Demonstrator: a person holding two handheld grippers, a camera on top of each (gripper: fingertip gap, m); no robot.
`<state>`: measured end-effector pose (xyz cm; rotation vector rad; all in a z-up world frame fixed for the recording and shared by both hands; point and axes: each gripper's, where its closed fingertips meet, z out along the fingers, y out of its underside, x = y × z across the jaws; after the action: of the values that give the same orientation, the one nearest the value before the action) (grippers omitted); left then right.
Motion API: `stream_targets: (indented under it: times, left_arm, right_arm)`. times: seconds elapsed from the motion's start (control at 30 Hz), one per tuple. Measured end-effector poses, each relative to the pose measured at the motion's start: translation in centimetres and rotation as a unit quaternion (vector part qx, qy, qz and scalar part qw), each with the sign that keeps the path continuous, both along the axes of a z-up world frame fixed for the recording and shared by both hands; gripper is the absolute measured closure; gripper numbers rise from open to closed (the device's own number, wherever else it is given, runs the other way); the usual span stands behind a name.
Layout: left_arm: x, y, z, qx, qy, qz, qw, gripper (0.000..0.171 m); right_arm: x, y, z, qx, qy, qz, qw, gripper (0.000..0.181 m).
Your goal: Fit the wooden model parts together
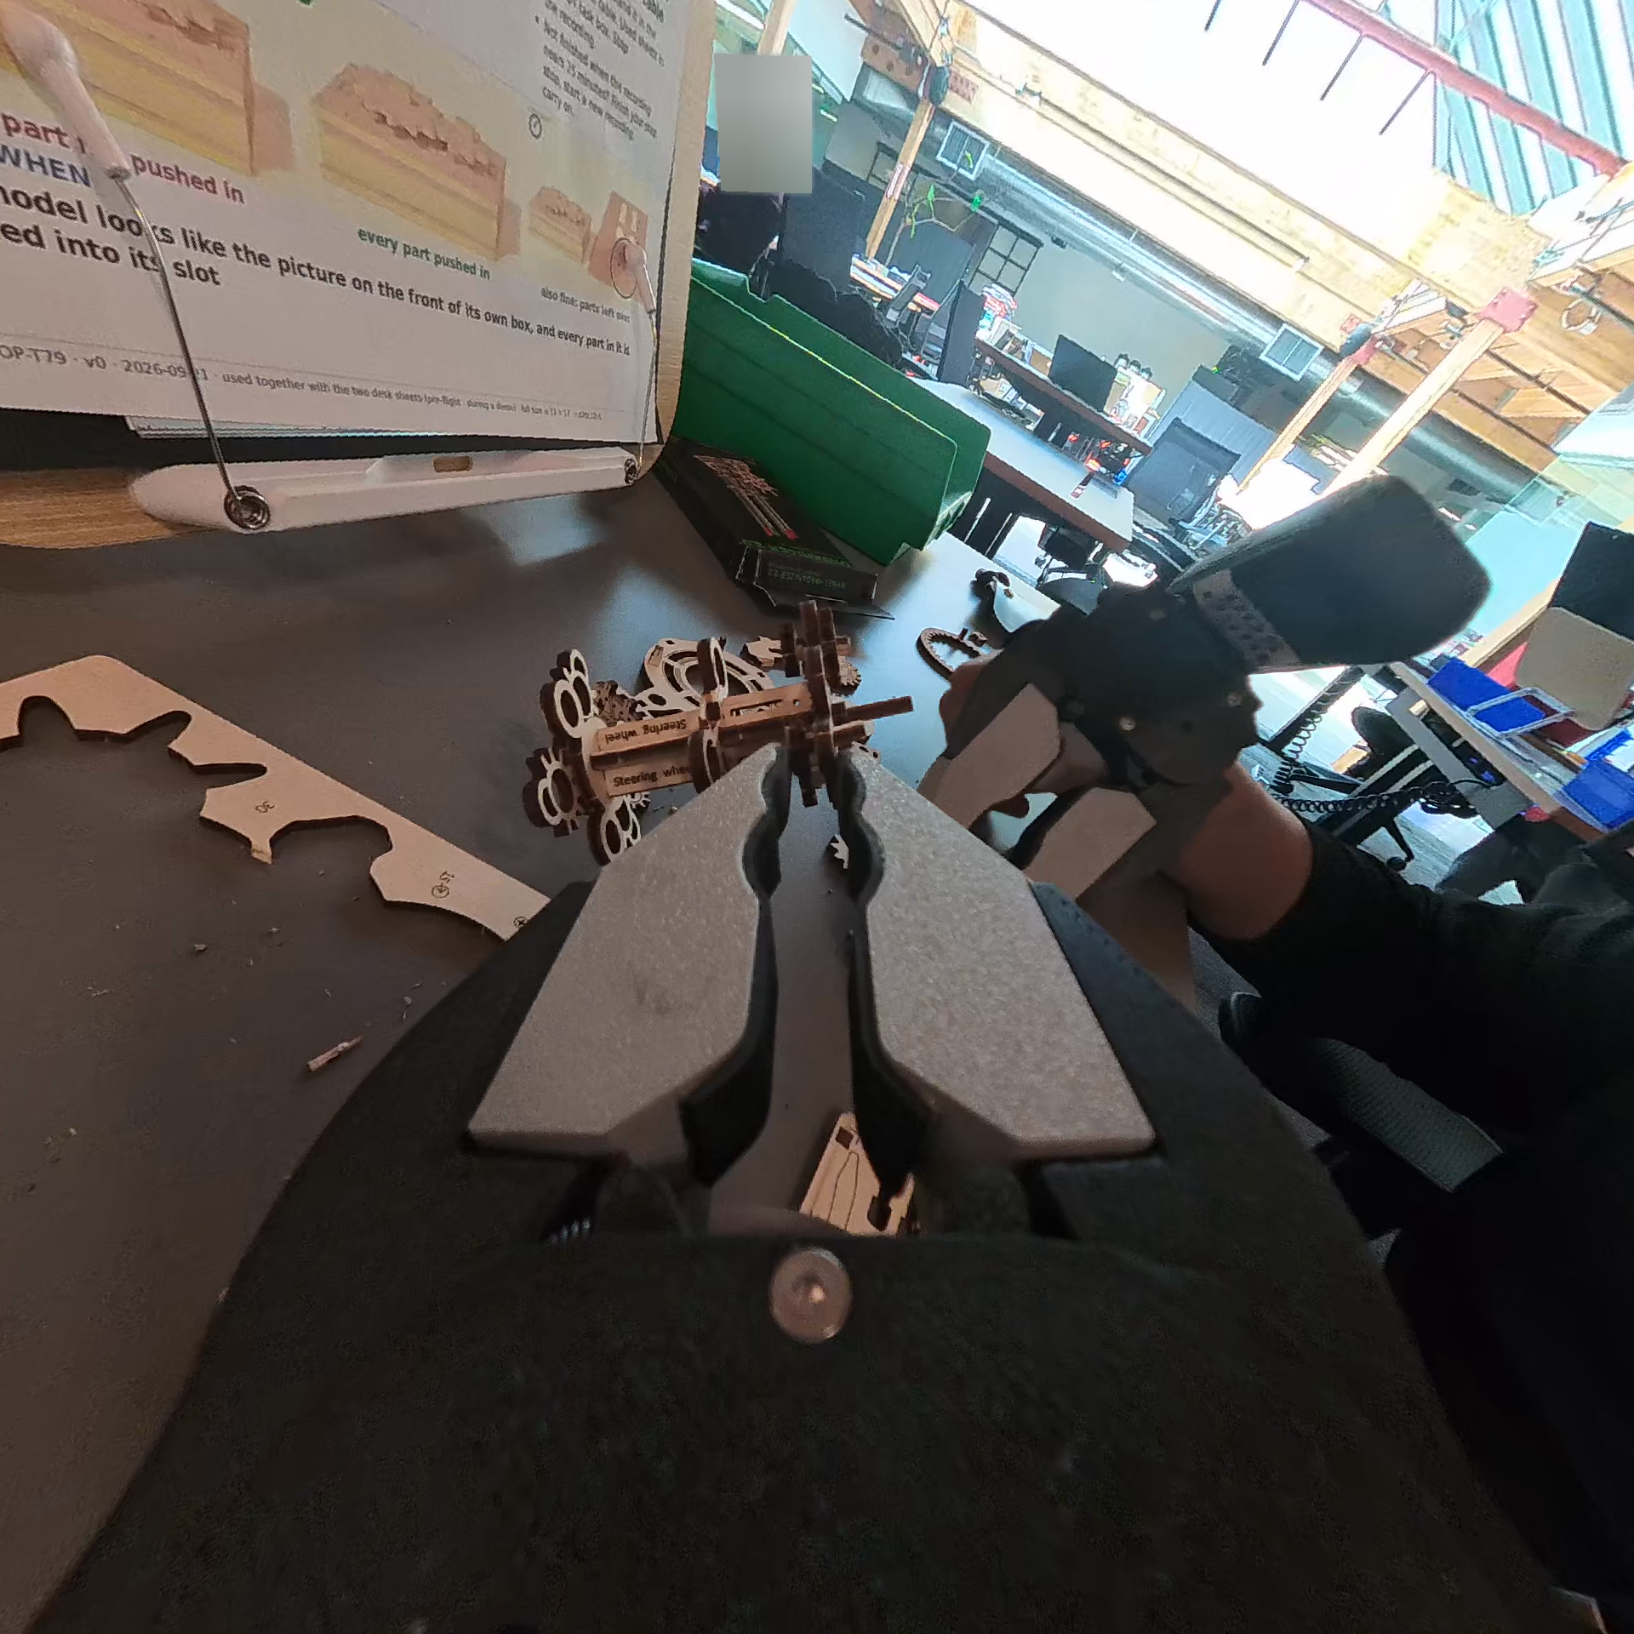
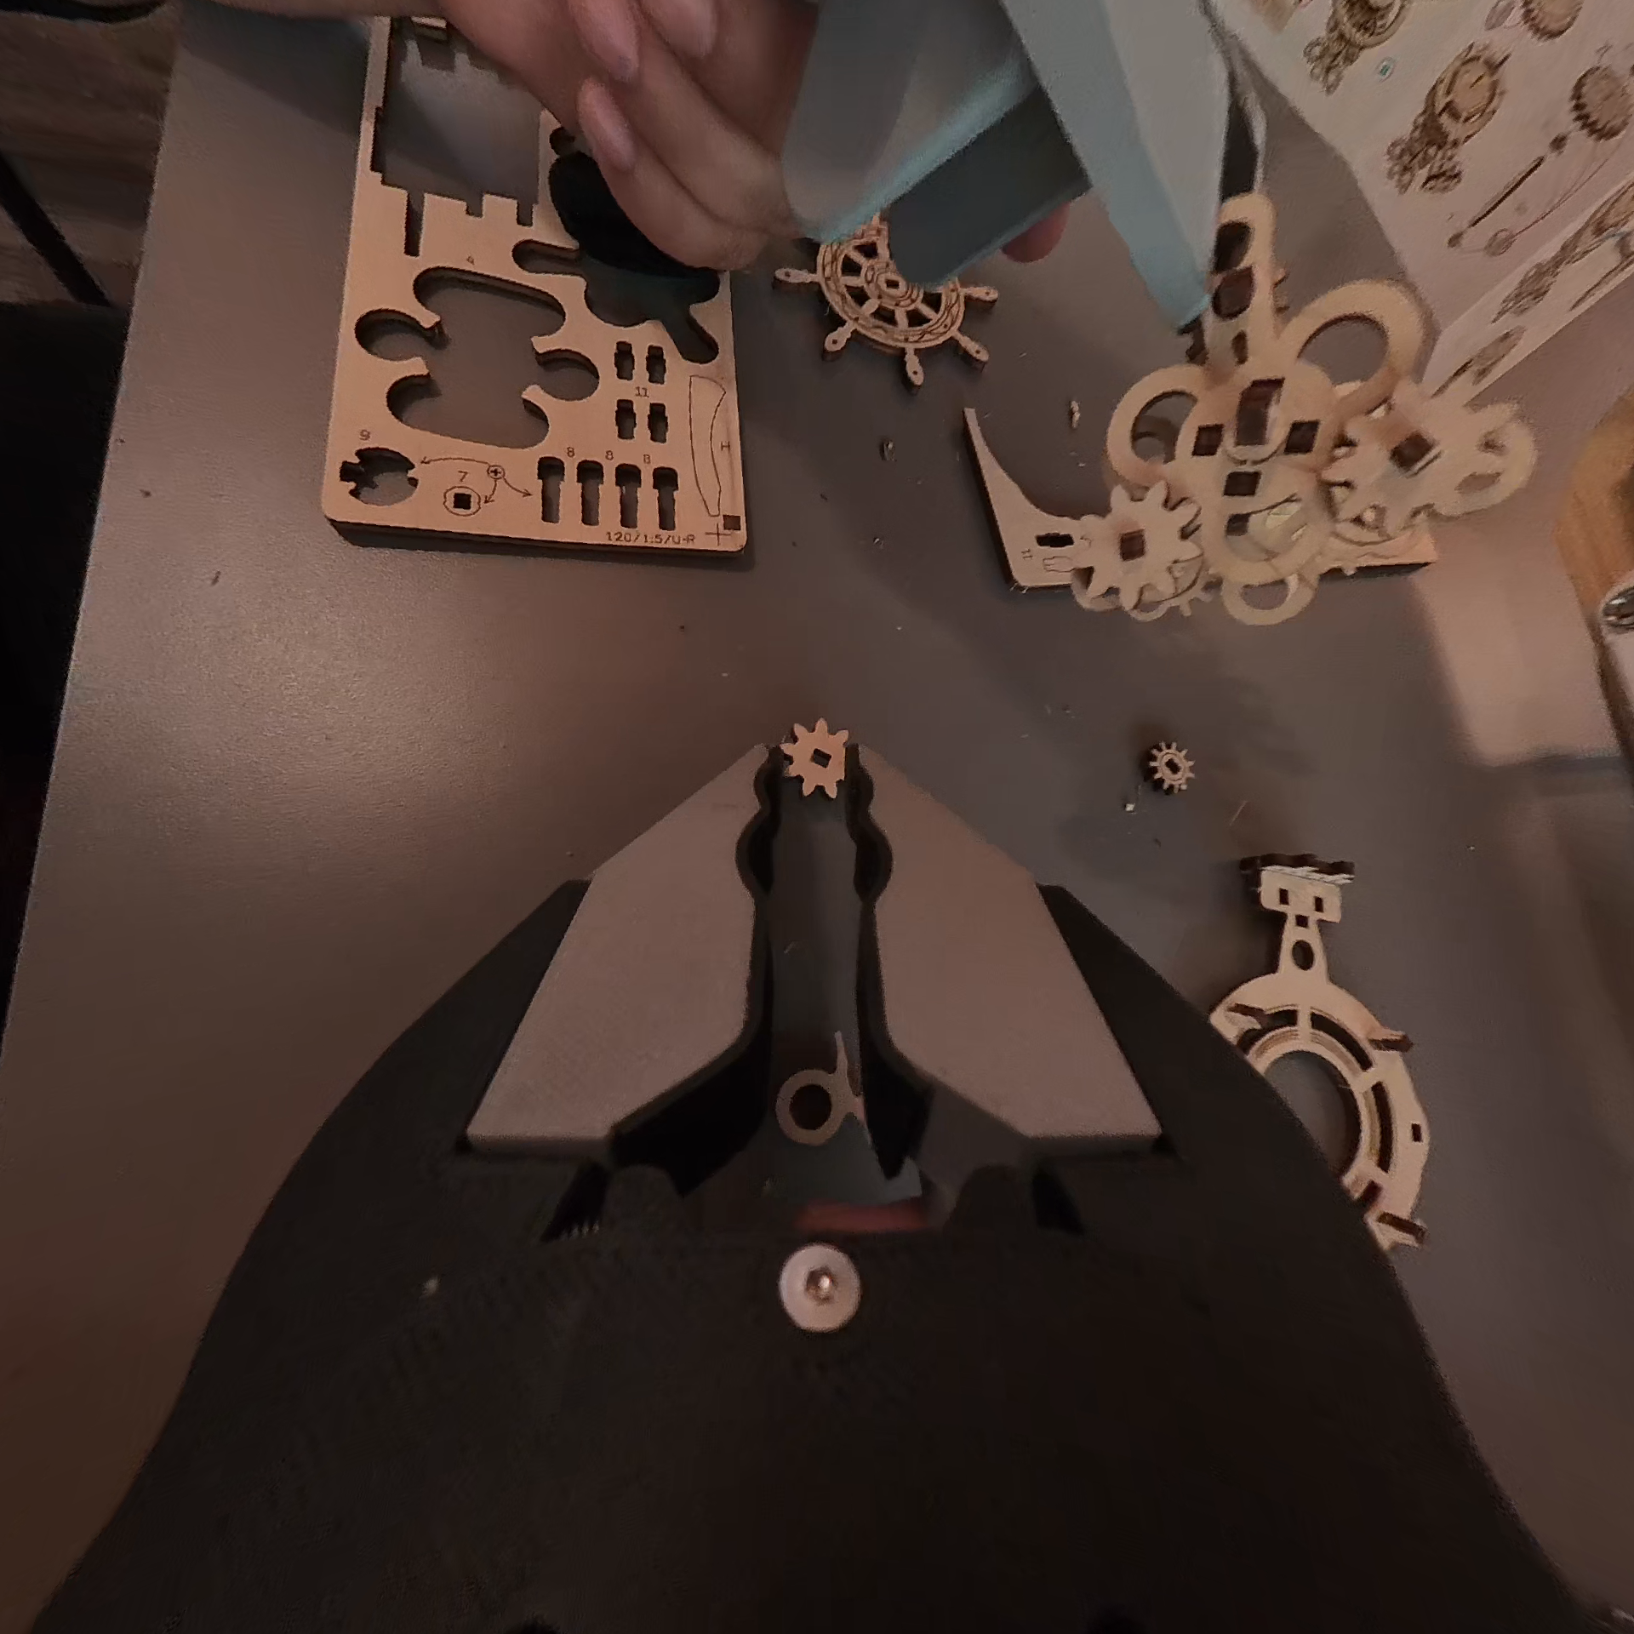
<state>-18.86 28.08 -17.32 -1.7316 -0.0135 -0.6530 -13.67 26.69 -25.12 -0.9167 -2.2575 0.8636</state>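
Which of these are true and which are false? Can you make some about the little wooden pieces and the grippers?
1. The right gripper pinches a small wooden gear. True.
2. The ship's wheel is held in the right gripper. False: it lies on the table, near the person's hand.
3. The left gripper holds the half-built wooden model. True.
4. The punched-out sheet stands upright. False: it lies flat on the table.
5. A second, darker small gear lies loose on the table. True.
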Motion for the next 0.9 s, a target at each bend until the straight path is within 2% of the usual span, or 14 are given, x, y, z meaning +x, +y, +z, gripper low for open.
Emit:
stream_targets:
  times: [0.5, 0.67, 0.9]
  left_arm:
    - [0.0, 0.0, 0.1, 0.002, -0.005, 0.000, 1.000, 0.164]
    - [0.0, 0.0, 0.1, 0.001, -0.006, 0.000, 1.000, 0.164]
    - [0.0, 0.0, 0.1, 0.001, -0.006, -0.001, 1.000, 0.164]
  right_arm:
    - [-0.4, 0.0, 4.8, -0.050, 0.108, -0.001, 0.993, 0.172]
    - [-0.4, -0.2, 4.0, -0.038, 0.093, 0.004, 0.995, 0.171]
    - [0.3, -0.8, 1.0, -0.016, 0.022, 0.026, 0.999, 0.171]
